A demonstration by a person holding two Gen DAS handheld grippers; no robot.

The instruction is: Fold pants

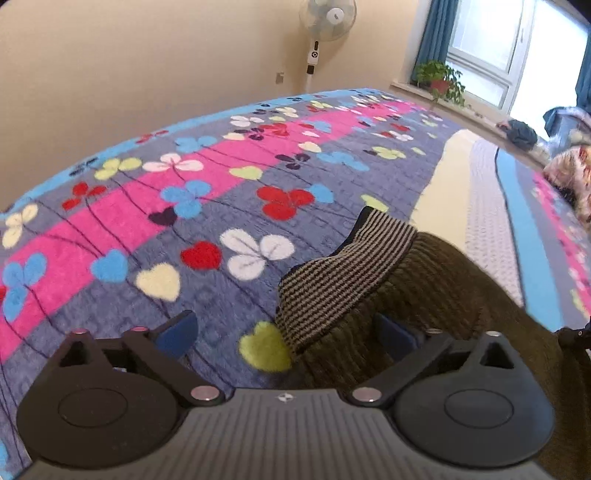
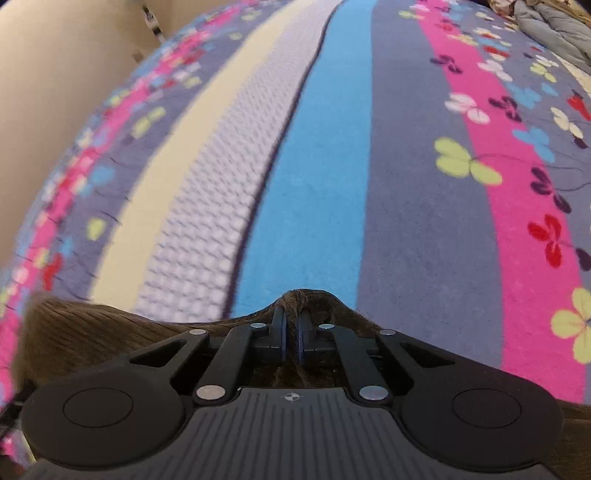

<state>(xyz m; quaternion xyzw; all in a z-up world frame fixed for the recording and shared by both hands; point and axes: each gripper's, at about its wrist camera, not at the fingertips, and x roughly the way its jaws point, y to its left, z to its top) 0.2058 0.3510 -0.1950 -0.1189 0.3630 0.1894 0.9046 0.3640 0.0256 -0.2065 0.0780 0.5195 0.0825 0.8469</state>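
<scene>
The pants (image 1: 436,280) are dark olive-brown corduroy with a striped grey-and-black waistband (image 1: 343,269). They lie on the flowered blanket (image 1: 207,206) at the lower right of the left wrist view. My left gripper (image 1: 288,332) is open, its blue pads wide apart, with the waistband edge between them and under the right finger (image 1: 397,334). In the right wrist view my right gripper (image 2: 291,325) is shut on a pinch of the brown pants fabric (image 2: 295,297), which spreads out to the left (image 2: 92,332) and hangs below it.
The bed is covered by a purple, pink and blue blanket (image 2: 417,184) with a cream and white strip (image 2: 207,192). A standing fan (image 1: 327,22), a potted plant (image 1: 439,79) and a window are at the back. Other clothes lie far right (image 1: 570,170).
</scene>
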